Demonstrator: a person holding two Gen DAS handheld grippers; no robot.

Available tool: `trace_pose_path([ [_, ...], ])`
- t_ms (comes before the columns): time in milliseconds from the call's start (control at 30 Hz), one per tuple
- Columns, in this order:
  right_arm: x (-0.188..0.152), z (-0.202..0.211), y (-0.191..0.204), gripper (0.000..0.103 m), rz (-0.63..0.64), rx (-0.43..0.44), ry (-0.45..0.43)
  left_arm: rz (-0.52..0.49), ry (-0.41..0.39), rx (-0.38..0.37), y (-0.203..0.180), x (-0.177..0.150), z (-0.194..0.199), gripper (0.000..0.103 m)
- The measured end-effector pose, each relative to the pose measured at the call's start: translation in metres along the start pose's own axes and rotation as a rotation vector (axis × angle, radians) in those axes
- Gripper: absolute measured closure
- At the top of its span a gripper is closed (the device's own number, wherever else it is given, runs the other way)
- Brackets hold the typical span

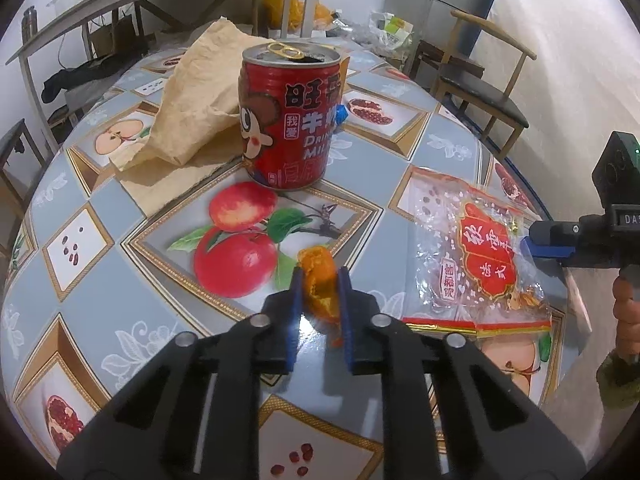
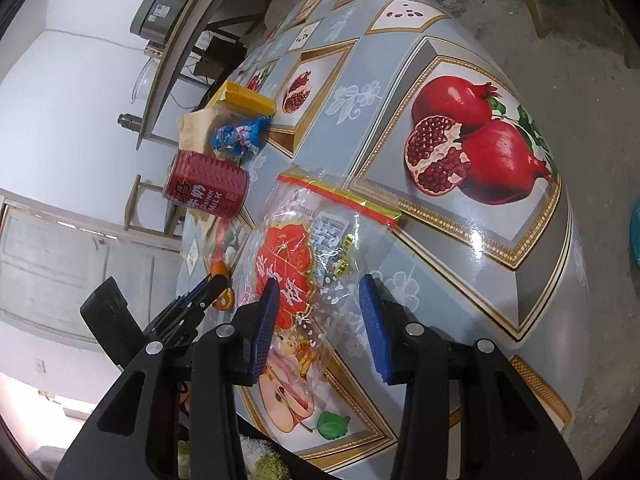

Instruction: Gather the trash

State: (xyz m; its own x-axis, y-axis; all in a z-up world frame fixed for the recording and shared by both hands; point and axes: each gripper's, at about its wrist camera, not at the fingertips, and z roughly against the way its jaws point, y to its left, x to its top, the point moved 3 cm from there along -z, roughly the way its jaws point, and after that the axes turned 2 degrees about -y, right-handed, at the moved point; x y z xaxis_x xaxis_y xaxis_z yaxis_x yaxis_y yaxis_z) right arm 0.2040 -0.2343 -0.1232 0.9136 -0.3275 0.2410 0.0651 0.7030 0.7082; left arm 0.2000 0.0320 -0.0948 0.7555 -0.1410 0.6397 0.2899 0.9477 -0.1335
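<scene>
One can point(image 1: 291, 120), one peel point(image 1: 320, 288), one wrapper point(image 1: 480, 256)

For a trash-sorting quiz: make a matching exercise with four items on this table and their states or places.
Items:
1. red ribbed milk can
2. orange fruit peel
3. clear plastic snack wrapper with red label
4. crumpled brown paper bag

States:
A. lying flat between the open right claw's fingers
B. pinched in the left claw
C. upright, tab opened
D. slumped behind and beside the can

Pairs: 1-C, 2-B, 3-A, 4-D
</scene>
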Motion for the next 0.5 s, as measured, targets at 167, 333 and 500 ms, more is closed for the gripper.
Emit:
trace_pose_path([
  [167, 0.000, 0.001, -0.001, 0.069, 0.001, -0.016, 0.006, 0.050, -0.023, -0.056, 0.002, 0.005, 0.006, 0.094],
  [333, 0.000, -0.001, -0.001, 0.069, -0.009, 0.007, 0.013, 0.015, -0.021, -0.140, -0.021, 0.003, 0.009, 0.094],
  [500, 0.000, 0.000, 0.001, 0.069, -0.032, 0.067, -0.003, -0.022, 0.010, -0.129, -0.038, -0.006, 0.002, 0.094],
])
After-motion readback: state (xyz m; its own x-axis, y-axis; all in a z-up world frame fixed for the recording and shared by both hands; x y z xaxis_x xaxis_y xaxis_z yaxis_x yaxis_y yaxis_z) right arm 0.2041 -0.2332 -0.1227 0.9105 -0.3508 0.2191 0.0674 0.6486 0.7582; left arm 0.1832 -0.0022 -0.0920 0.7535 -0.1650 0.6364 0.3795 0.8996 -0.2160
